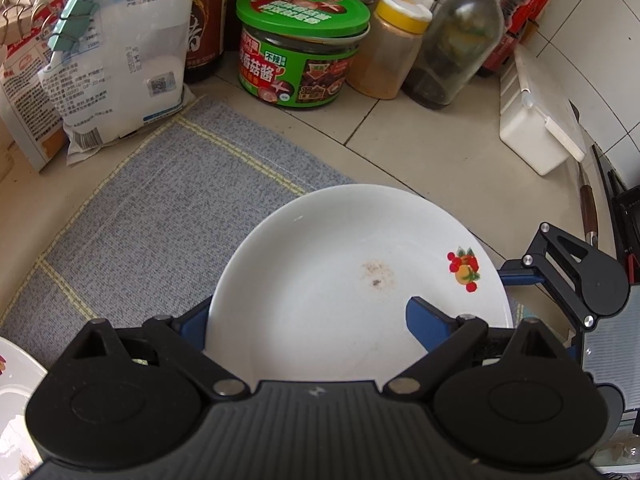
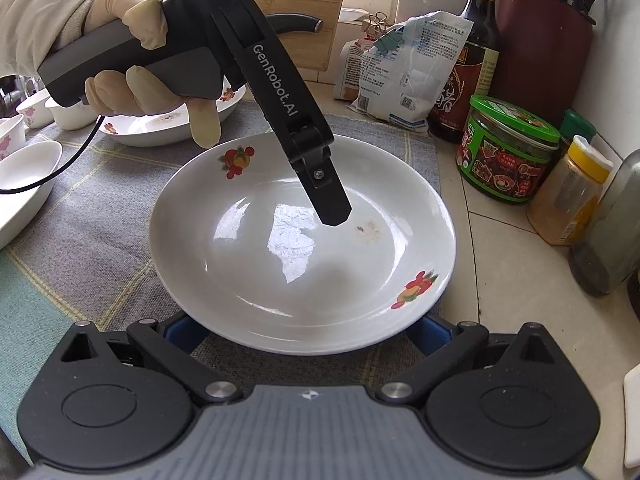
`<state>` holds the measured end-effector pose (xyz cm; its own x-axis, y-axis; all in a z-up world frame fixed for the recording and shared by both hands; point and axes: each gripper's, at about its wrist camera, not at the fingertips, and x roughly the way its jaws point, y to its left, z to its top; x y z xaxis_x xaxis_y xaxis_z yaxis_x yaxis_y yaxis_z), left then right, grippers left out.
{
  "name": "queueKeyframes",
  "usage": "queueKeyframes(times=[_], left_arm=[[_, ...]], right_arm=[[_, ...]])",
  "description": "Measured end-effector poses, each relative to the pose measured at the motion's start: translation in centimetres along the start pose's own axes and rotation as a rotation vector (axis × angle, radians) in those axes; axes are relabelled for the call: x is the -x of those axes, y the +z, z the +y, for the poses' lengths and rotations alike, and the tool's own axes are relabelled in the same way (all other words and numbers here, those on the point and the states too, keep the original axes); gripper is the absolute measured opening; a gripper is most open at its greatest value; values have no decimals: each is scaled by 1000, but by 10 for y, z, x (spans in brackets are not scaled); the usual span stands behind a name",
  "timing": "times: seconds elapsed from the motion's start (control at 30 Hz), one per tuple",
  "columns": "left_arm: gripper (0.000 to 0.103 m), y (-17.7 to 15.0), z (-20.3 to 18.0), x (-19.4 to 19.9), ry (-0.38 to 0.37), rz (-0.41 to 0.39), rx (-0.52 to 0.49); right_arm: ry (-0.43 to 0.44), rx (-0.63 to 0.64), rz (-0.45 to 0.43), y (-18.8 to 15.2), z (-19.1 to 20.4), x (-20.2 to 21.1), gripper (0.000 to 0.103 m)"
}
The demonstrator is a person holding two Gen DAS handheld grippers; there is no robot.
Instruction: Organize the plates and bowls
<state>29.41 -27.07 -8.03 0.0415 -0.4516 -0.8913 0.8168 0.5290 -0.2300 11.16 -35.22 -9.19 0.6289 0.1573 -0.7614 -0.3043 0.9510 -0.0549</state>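
Note:
A white plate (image 1: 320,280) with fruit decals rests on the grey woven mat (image 1: 160,200). My left gripper (image 1: 308,308) stands open across its rim. The left blue finger is partly hidden outside the left edge, and the right blue finger (image 1: 424,320) hangs over the inside. In the right wrist view, the same plate (image 2: 248,264) has one left-gripper finger (image 2: 332,204) pointing into its middle, held by a gloved hand (image 2: 136,80). My right gripper (image 2: 308,328) is open wide, both blue fingers tucked under the near rim. One right-gripper finger (image 1: 516,278) shows at the plate's right edge.
A second fruit-patterned plate (image 2: 160,132), small cups (image 2: 36,108) and a white dish (image 2: 20,184) sit at the mat's left. Behind the plate stand a green-lidded jar (image 1: 300,52), a yellow-capped spice jar (image 1: 392,52), a glass bottle (image 1: 456,44), clipped bags (image 1: 116,60) and a white box (image 1: 536,128).

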Motion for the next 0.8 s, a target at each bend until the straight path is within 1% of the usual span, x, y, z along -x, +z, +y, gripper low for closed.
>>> queueKeyframes(times=[0.43, 0.57, 0.8], left_arm=[[96, -3, -3, 1, 21, -5, -1], [97, -4, -2, 7, 20, -13, 7], [97, -9, -3, 21, 46, -28, 4]], right_arm=[[-9, 9, 6, 0, 0, -1, 103], [-12, 12, 11, 0, 1, -1, 103], [-21, 16, 12, 0, 1, 2, 103]])
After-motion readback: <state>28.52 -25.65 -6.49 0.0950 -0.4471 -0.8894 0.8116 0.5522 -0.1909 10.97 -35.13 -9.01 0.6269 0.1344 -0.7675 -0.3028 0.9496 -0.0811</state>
